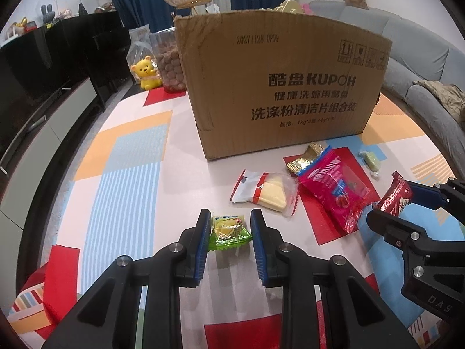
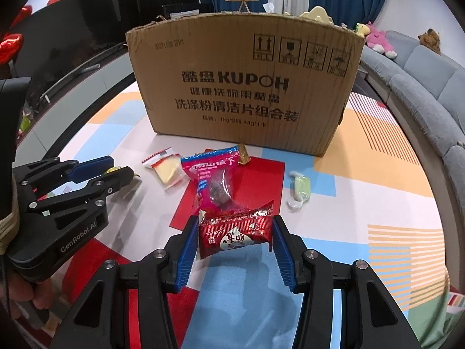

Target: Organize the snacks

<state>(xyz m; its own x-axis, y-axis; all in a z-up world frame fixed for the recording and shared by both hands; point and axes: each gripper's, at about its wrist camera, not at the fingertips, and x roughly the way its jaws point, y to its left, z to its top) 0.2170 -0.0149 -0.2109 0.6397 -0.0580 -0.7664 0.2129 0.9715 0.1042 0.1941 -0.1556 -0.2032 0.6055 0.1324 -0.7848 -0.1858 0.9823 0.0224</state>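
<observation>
1. Clamping the left claw (image 1: 231,232) on the green packet (image 1: 229,232), just above the worktop (image 1: 130,174).
2. Squeezing the right claw (image 2: 235,240) across the red packet (image 2: 237,231), ends pinched.
3. Judging both light, crinkly, slippery; gripping mid-body, gently, contents likely crushable.
4. Leaving the pink bag (image 2: 213,180) lying before the cardboard box (image 2: 247,87).

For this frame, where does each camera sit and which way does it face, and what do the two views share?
Left wrist: on the left gripper, looking along its fingers, closed on a green snack, toward the cardboard box; right gripper at the right edge.
Right wrist: on the right gripper, closed on a red snack, facing the box; left gripper and a hand at left.
Shared: box, pink bag, both grippers.
</observation>
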